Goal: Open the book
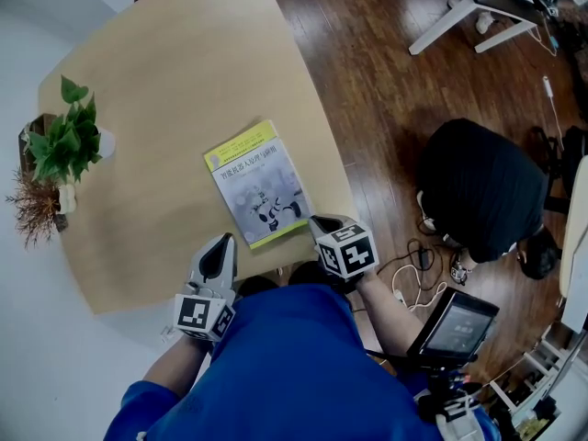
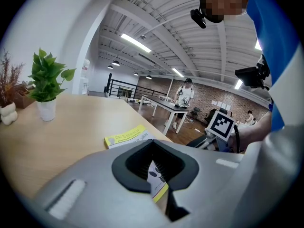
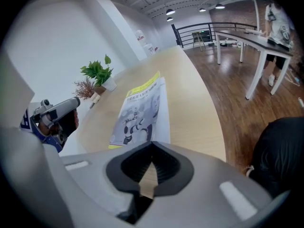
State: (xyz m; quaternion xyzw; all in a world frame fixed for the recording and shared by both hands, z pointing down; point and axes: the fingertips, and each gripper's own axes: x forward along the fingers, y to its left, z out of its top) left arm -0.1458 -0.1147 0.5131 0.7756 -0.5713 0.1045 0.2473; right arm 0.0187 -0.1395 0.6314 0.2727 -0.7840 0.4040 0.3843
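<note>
Just ahead of the right claw (image 1: 318, 221), whose jaws are together on nothing, the closed book (image 1: 257, 184) lies flat on the surface (image 1: 165, 81), its corner nearby, presumably for lifting the cover; the left claw (image 1: 223, 244), likewise closed and empty, hovers beside.

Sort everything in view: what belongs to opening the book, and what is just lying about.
For the job:
book
left gripper, shut, empty
right gripper, shut, empty
table under the book

Lying about:
potted plant
dried sprigs
small screen
floor cables
</note>
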